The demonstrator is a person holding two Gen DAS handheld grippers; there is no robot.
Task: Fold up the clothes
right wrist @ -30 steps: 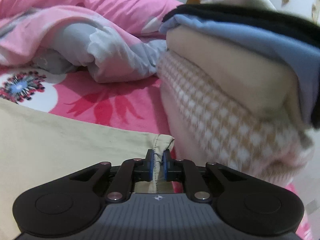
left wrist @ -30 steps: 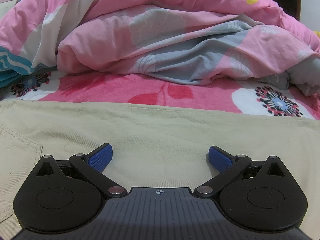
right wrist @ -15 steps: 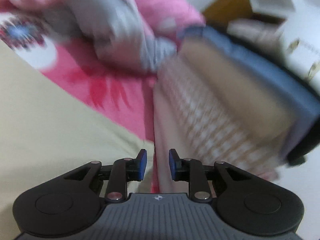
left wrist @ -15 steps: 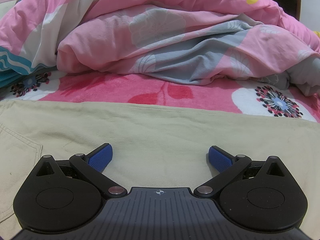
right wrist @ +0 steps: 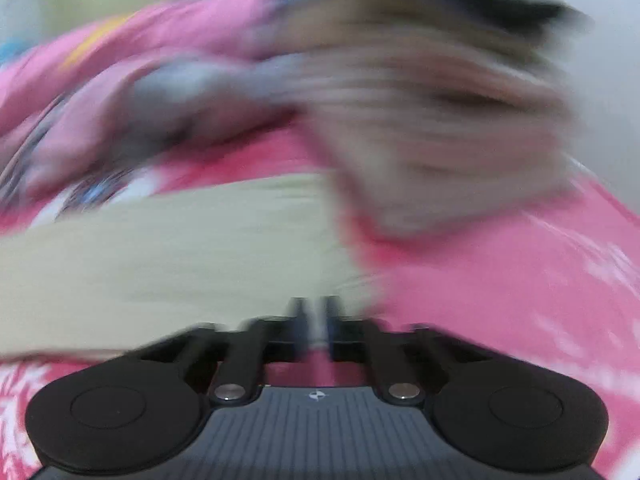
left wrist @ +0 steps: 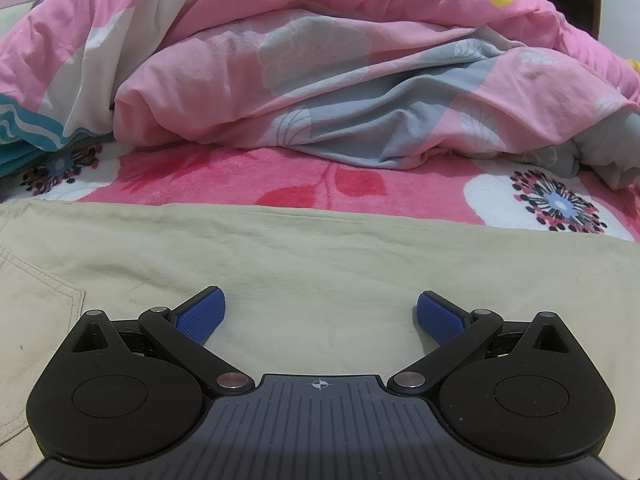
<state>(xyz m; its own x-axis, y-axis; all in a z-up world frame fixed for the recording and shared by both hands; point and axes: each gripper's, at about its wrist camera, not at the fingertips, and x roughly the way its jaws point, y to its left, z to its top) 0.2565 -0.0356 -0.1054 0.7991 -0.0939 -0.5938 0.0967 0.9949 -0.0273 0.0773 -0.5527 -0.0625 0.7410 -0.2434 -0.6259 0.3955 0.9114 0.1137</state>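
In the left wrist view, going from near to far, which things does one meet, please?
Left gripper → beige trousers → pink flowered bed sheet → crumpled pink and grey quilt.

I see a bed covered by a pink floral blanket [left wrist: 248, 176]. Beige trousers [left wrist: 320, 264] lie flat across it. Behind them sits a bunched pink-and-grey duvet [left wrist: 320, 80]. My right view, badly blurred, shows a stack of folded clothes [right wrist: 440, 120] beside the trousers.
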